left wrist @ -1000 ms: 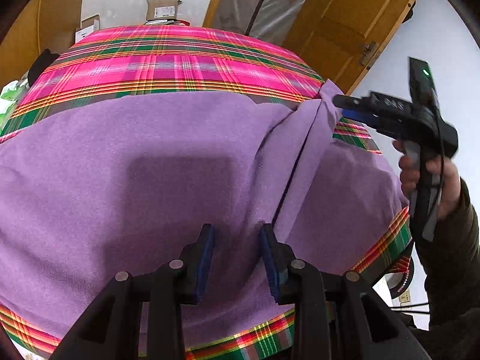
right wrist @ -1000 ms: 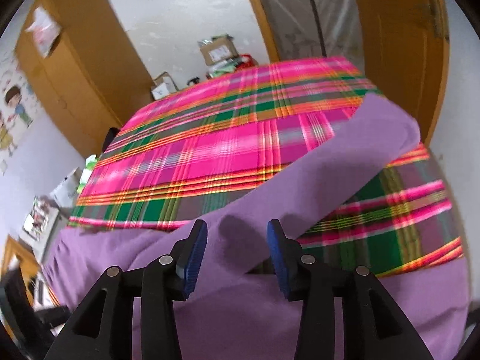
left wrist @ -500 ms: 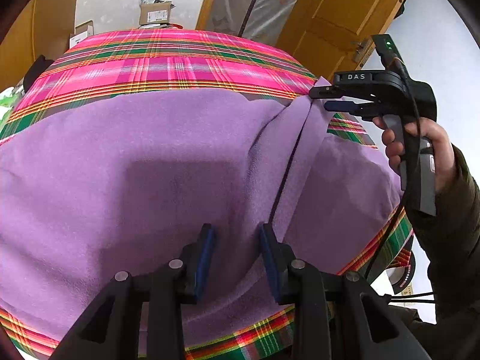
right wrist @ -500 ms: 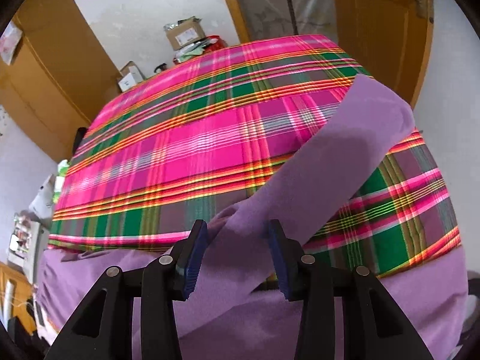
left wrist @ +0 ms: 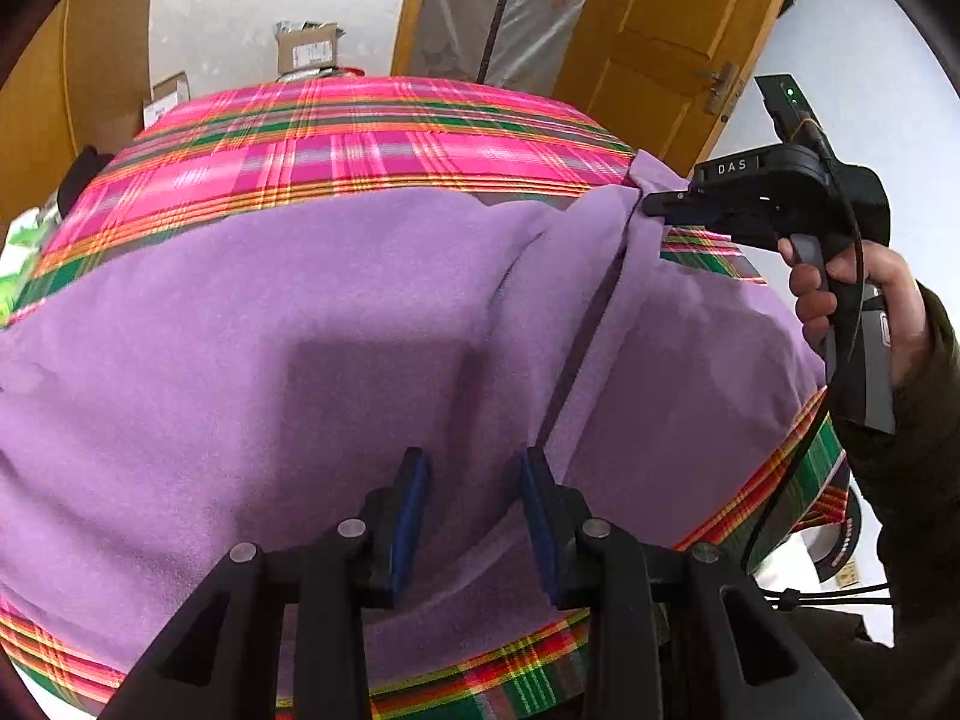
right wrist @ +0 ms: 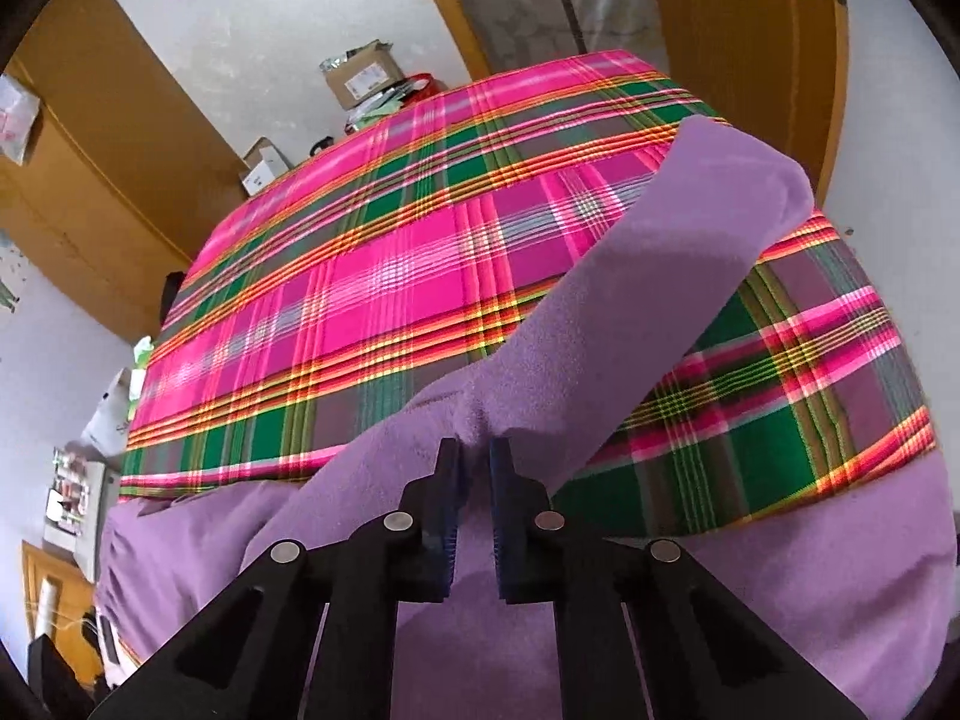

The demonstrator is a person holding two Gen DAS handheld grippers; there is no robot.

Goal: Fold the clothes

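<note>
A purple fleece garment lies spread over a bed with a pink and green plaid cover. One sleeve stretches out to the far right over the plaid. My right gripper is closing its jaws, and the pads pinch a bunched ridge of purple fabric where the sleeve meets the body. The left wrist view shows it at the garment's far right corner, held by a hand. My left gripper is open just above the near part of the garment, with nothing gripped.
A wooden door stands beyond the bed's far right corner. Cardboard boxes sit against the white wall behind the bed. A wooden wardrobe is to the left. The bed's near edge lies under my left gripper.
The right gripper's jaws stood apart over the sleeve base; now they are pressed together on the purple fabric. The left gripper stays as it was.
</note>
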